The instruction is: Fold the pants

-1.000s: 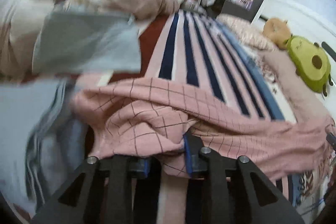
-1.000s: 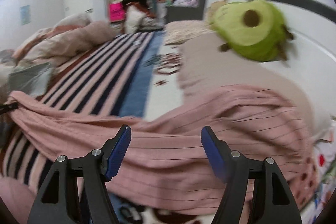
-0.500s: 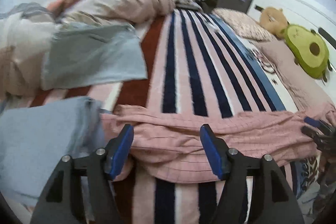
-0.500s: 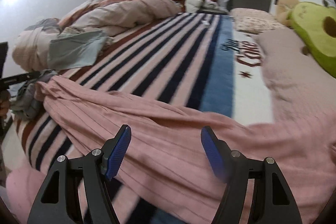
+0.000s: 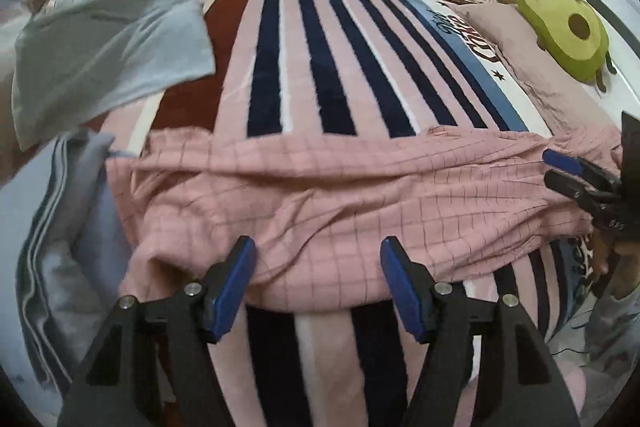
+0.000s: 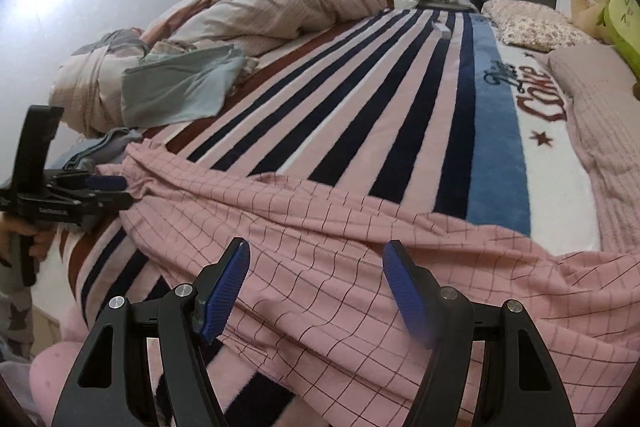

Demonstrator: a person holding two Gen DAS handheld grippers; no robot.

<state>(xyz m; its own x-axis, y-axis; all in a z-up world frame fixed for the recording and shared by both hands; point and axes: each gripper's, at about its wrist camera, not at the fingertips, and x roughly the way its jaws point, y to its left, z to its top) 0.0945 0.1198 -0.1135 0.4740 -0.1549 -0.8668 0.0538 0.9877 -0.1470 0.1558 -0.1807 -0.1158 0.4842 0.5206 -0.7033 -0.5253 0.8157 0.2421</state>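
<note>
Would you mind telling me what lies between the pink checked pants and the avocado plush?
In the left wrist view, a pinkish pillow lies between the pink checked pants and the avocado plush.

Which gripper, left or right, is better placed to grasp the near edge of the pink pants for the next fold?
Probably the left gripper: open, its fingers straddle the pants' near edge. The right gripper, also open, hovers over the middle of the cloth, away from any edge.
</note>
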